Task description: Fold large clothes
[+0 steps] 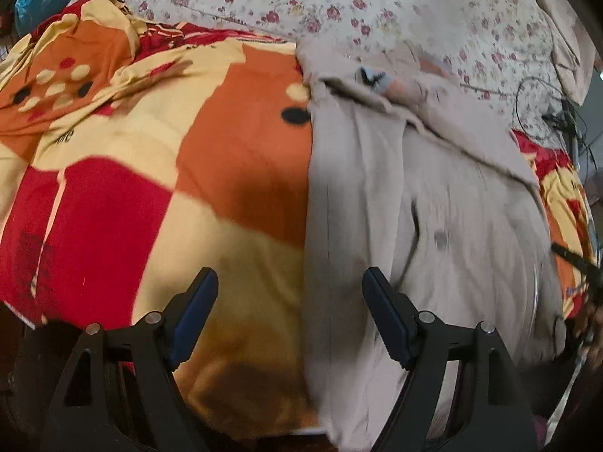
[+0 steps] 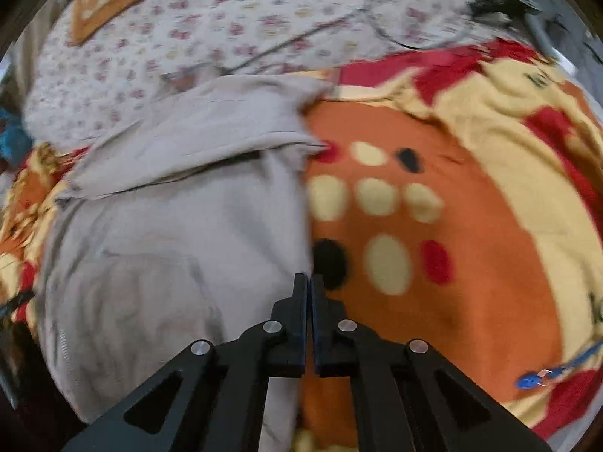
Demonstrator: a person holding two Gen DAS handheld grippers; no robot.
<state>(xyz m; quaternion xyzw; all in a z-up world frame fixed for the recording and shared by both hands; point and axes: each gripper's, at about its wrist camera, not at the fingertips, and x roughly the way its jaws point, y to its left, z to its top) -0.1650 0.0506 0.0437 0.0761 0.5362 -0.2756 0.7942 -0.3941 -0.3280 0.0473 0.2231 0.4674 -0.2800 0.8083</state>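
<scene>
Both cams ride on my grippers and look forward and steeply down along the fingers at the bed, pretty close up. My left gripper (image 1: 290,290) cam sits over the near edge, with the blanket (image 1: 150,188) filling its left half and the beige garment (image 1: 433,207) on its right. My right gripper (image 2: 306,282) cam has it flipped: garment (image 2: 169,226) on the left, blanket (image 2: 471,245) on the right. Both views share that garment, the blanket under it, and the flowery sheet (image 1: 339,0) across the far side (image 2: 226,19). Both are a bit blurry, the right one more so.
</scene>
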